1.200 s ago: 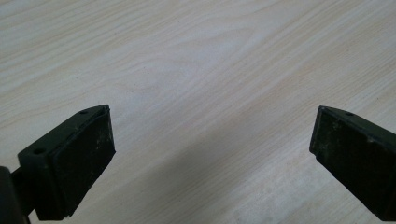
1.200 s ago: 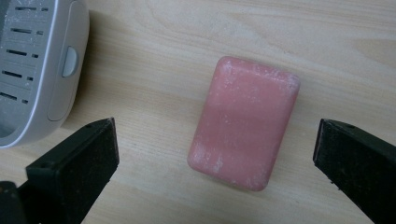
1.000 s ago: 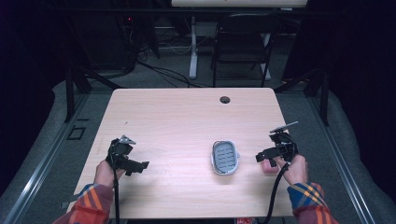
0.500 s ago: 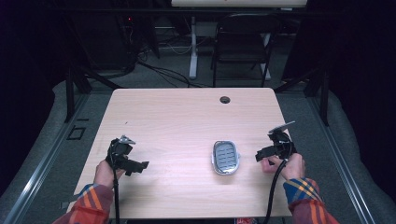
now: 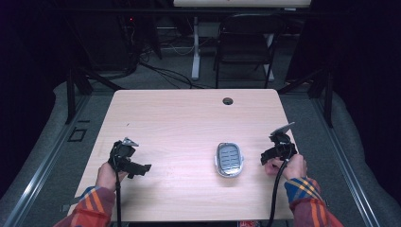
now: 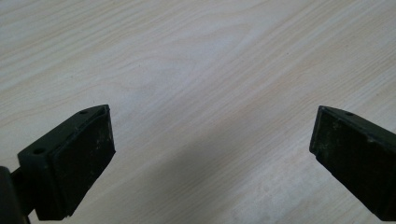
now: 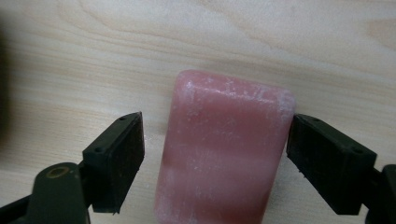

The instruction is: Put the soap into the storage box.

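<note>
Item 1: pink soap bar (image 7: 224,149). Rounded rectangular block, pale pink with whitish scuffing, lying flat on the wooden surface (image 5: 189,123). In the right gripper view it sits between the two black fingers (image 7: 119,161): the finger at 3 o'clock touches or almost touches its edge, while the finger at 9 o'clock stands just beside it with a narrow strip of wood showing between them.

Item 2: right gripper (image 5: 274,153). Held in the person's right hand (image 5: 293,166) near the surface's 4 o'clock edge in the high view, a cable trailing toward the plaid sleeve (image 5: 302,189). Its fingers have just been closing with the soap bar between them; they are not yet pressed on both sides, so the grip is part-closed around the bar, not clamped.

Item 3: soap dish (image 5: 230,159). Grey, oval, ribbed inside, resting on the surface at about 9 o'clock from the right gripper, near it but apart.

Item 4: left gripper (image 5: 137,168). Held in the left hand (image 5: 108,175) at the surface's 8 o'clock area, well apart from the dish. In the left gripper view its fingers (image 6: 74,163) stand wide apart, with bare wood grain between them.

Item 5: cable port (image 5: 228,101). Small dark round hole near the surface's far edge, toward 12 o'clock.
</note>
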A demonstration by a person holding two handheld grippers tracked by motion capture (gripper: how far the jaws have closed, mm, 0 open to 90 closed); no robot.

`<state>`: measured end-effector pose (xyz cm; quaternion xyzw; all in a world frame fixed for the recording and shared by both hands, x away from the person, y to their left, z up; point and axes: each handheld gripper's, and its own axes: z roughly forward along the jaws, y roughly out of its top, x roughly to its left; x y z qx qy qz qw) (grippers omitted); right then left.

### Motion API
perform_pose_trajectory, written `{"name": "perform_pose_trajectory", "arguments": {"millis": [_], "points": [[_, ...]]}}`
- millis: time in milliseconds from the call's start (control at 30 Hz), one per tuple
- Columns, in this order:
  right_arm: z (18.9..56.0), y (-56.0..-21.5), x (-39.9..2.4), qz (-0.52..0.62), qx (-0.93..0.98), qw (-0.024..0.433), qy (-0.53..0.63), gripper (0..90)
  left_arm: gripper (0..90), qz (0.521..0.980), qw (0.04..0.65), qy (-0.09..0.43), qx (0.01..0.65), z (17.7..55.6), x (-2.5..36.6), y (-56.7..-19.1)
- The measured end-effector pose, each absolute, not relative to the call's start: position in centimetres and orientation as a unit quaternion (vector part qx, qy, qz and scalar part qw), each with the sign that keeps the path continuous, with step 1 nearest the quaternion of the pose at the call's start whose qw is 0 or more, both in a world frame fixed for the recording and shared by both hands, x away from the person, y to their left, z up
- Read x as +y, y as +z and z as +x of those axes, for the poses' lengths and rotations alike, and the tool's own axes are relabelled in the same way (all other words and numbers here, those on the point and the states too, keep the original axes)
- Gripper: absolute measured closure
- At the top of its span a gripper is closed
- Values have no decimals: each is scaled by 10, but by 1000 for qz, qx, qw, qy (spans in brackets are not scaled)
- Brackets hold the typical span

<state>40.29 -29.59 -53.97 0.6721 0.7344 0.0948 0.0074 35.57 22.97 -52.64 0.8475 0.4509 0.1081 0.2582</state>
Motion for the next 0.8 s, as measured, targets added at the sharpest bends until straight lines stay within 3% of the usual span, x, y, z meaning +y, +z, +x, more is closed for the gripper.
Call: {"name": "perform_pose_trajectory", "arguments": {"millis": [233,800], "points": [[405,-540,-290,675,734,15,74,278,0,848,261,113,448,354,232,-526],[408,-543,-290,646,763,4,27,336,1,853,264,112,436,354,228,-526]]}}
